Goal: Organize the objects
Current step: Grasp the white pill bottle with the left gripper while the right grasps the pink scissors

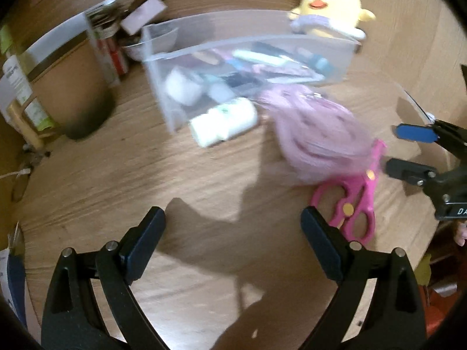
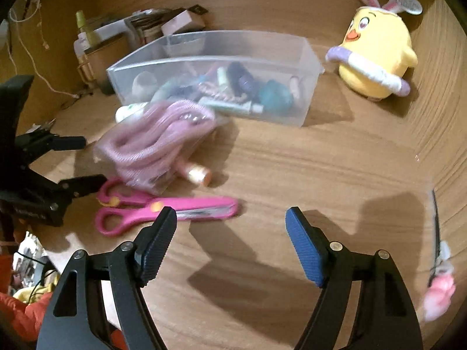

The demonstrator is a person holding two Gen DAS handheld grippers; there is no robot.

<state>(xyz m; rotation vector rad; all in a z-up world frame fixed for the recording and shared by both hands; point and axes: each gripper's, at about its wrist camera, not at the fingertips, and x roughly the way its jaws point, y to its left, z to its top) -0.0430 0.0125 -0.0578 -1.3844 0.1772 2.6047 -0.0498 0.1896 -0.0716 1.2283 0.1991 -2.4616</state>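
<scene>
On the tabletop (image 2: 292, 160) lay one pair of pink scissors (image 2: 163, 208), one clear bin (image 2: 303, 87) of small items, and one bagged coil of lilac cord (image 2: 154, 145) between them. Both the left hand-held gripper (image 1: 233, 234) and the right hand-held gripper (image 2: 230, 242) stood spread, empty.

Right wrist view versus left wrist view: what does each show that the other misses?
Only the right wrist view shows the small peach-capped tube beside the pink bundle. Only the left shows the red can behind the clear bin. Both share the bin, bundle, pink scissors, yellow chick plush and both open grippers.
</scene>
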